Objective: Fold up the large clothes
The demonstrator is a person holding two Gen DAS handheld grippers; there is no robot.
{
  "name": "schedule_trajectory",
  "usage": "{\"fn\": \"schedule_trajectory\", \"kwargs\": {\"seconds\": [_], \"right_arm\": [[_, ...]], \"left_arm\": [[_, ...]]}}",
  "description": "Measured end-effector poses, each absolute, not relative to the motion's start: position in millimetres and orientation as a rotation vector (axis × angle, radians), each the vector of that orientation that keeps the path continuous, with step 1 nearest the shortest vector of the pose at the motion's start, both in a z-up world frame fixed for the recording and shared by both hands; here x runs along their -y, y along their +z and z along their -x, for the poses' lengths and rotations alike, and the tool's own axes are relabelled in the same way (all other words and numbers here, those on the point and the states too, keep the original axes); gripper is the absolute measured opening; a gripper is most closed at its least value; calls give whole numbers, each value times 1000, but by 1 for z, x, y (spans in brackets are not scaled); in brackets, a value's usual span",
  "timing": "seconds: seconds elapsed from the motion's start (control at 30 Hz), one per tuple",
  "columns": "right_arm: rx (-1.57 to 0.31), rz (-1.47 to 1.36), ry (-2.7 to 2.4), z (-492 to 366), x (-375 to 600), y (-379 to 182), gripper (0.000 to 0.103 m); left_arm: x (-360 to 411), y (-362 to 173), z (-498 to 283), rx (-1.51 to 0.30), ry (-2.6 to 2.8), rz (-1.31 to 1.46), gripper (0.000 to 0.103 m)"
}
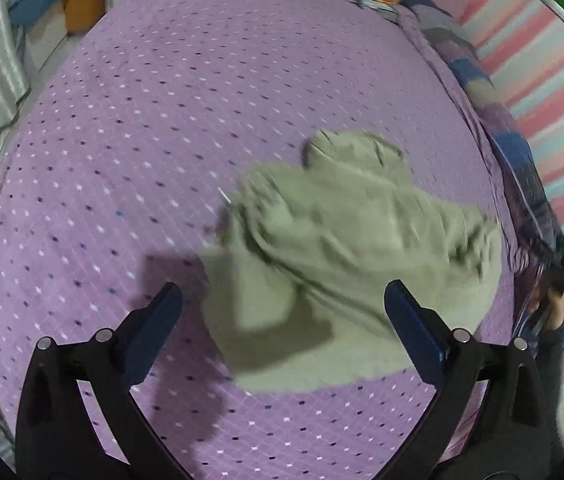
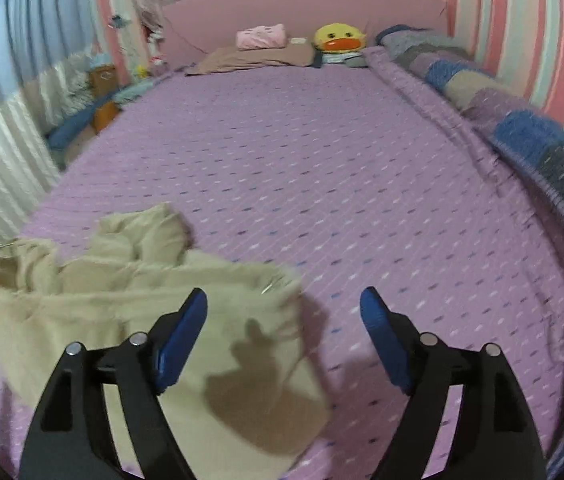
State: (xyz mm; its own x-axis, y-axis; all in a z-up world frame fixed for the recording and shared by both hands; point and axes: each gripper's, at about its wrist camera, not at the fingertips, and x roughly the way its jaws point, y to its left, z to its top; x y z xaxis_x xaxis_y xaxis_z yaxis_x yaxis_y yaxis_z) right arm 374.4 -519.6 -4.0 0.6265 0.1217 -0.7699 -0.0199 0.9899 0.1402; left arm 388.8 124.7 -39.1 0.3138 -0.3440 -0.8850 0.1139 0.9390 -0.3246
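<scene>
Two grippers: both over the bed, each with blue pads on black fingers.
Left gripper (image 1: 284, 308): jaws spread wide, nothing pressed between the pads; it hangs above the near part of the garment, pointing steeply down.
Right gripper (image 2: 284, 312): jaws apart, holding nothing; its left finger (image 2: 179, 344) shows in front of the garment's right edge, its right finger over bare bedspread.
Garment (image 1: 354, 248): one large beige piece of clothing (crumpled, blurred in both views), lying in a loose heap on the bedspread at the near end of the bed; a fold sticks up at its far side, and the shadow of a gripper falls on its near flap.
Bedspread (image 2: 322, 168): purple with small light and dark flecks, covering the bed, mostly bare beyond the garment.
Blanket (image 2: 522, 128): blue, grey and lilac patchwork, bunched along the bed's right edge against the striped wall.
Head end: a yellow duck plush (image 2: 340, 40) beside a pink folded cloth (image 2: 261, 36) that rests on a brownish pillow (image 2: 257, 58), all in front of the pink headboard (image 2: 382, 8).
Person: a hand (image 1: 558, 308) at the right edge of the left wrist view, gripping the other tool's handle.
</scene>
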Motion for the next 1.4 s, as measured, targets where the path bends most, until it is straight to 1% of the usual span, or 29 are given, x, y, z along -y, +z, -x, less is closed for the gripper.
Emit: {"fn": "schedule_trajectory", "kwargs": {"seconds": [0.03, 0.2, 0.33, 0.4, 0.43, 0.47, 0.5, 0.57, 0.6, 0.63, 0.67, 0.7, 0.73, 0.77, 0.87, 0.97, 1.13, 1.3, 1.4], "right_arm": [[-890, -131, 106, -369, 516, -6, 88], [-917, -88, 193, -348, 486, -27, 88], [-980, -98, 210, -353, 473, -51, 88], [-986, -105, 204, -355, 470, -58, 84], [-993, -113, 205, -356, 469, -61, 73], [-1010, -117, 202, -357, 467, -65, 59], [-1023, -117, 195, -360, 465, -68, 55], [-1028, -111, 177, -363, 463, -72, 40], [-1028, -111, 171, -365, 463, -73, 37], [-1028, -113, 168, -368, 461, -73, 30], [-1024, -104, 166, -369, 458, -73, 23], [-1016, -86, 159, -370, 455, -72, 20], [-1006, -60, 150, -371, 450, -69, 15], [-986, -24, 136, -371, 445, -66, 10], [-921, 29, 86, -376, 439, -49, 3], [-890, 42, 49, -394, 440, -30, 2], [-873, 108, 11, -437, 434, -15, 2], [-958, 112, -21, -489, 436, -38, 2], [-983, 134, -30, -495, 428, -52, 2]], "left_arm": [[-113, -46, -374, -1204, -325, 215, 100], [-63, -82, -330, -1166, -362, 249, 100], [-27, -104, -334, -1177, -349, 237, 98], [-17, -116, -350, -1194, -302, 217, 97], [-15, -119, -356, -1201, -294, 219, 96], [-12, -123, -366, -1212, -276, 212, 90], [-11, -125, -370, -1218, -266, 201, 87], [-6, -126, -381, -1225, -235, 142, 73], [-3, -126, -383, -1227, -218, 114, 57], [-2, -127, -388, -1230, -213, 89, 48], [-1, -126, -391, -1227, -217, 79, 37], [1, -125, -393, -1222, -220, 59, 32], [3, -125, -395, -1218, -217, 42, 24], [6, -124, -398, -1206, -206, 20, 18], [14, -119, -403, -1174, -171, -28, 9], [14, -114, -428, -1182, -139, -20, 6], [5, -112, -480, -1218, -98, 10, 6], [10, -123, -514, -1238, -51, -46, 7], [5, -132, -517, -1232, -30, -36, 6]]}}
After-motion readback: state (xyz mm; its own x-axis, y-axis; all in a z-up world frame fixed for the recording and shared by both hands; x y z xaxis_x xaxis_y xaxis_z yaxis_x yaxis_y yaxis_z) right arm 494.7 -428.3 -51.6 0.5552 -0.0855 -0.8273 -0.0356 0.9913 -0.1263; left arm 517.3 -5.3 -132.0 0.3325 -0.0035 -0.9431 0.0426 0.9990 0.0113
